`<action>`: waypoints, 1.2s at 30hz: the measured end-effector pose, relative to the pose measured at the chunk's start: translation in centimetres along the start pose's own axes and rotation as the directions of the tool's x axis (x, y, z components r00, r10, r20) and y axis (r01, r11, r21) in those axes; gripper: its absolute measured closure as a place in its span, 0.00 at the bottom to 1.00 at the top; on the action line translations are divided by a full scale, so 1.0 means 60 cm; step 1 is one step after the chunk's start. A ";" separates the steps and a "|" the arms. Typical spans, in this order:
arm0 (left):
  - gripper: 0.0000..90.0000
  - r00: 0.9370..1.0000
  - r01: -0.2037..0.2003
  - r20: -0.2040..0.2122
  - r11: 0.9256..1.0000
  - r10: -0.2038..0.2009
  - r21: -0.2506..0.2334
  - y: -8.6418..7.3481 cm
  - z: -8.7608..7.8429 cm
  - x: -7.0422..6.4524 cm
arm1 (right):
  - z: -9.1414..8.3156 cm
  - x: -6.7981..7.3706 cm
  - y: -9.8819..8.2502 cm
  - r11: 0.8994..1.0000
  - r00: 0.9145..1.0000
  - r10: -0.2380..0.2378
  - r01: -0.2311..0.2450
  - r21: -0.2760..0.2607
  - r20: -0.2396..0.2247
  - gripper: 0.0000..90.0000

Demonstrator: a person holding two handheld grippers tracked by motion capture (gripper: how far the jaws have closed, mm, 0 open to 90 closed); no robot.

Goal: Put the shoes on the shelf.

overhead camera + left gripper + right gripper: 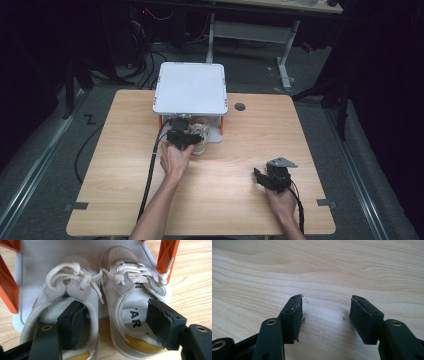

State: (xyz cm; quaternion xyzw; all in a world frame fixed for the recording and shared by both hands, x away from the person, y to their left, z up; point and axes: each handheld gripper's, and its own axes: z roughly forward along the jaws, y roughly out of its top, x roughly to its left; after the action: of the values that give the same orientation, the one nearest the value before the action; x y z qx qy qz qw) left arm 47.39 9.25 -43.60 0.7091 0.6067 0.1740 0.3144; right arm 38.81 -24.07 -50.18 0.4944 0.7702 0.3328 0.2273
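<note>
With my left gripper (117, 325) spread, one pad in each shoe (67, 302), clamping could pinch both collars; right gripper (325, 317), four o'clock, gapes empty.

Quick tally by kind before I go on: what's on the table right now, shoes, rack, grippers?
Shoes, white: 2 (one, the other)
White rack with orange posts: 1
Handheld grippers: 2 (left gripper, one jaw in each shoe's opening; right gripper, over bare wood)
Total: 5
</note>
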 end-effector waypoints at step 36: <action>0.17 0.992 -0.085 -0.099 0.994 0.078 -0.064 -0.069 -0.095 0.002 | -0.018 0.004 0.067 0.998 0.985 -0.048 0.040 -0.048 -0.165 0.79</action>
State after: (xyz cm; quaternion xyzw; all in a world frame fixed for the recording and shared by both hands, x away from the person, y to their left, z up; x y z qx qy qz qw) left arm 40.71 10.97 -42.11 0.7129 0.5854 0.2412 0.3017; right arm 40.45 -22.99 -46.49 0.4426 0.7896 0.3849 0.1804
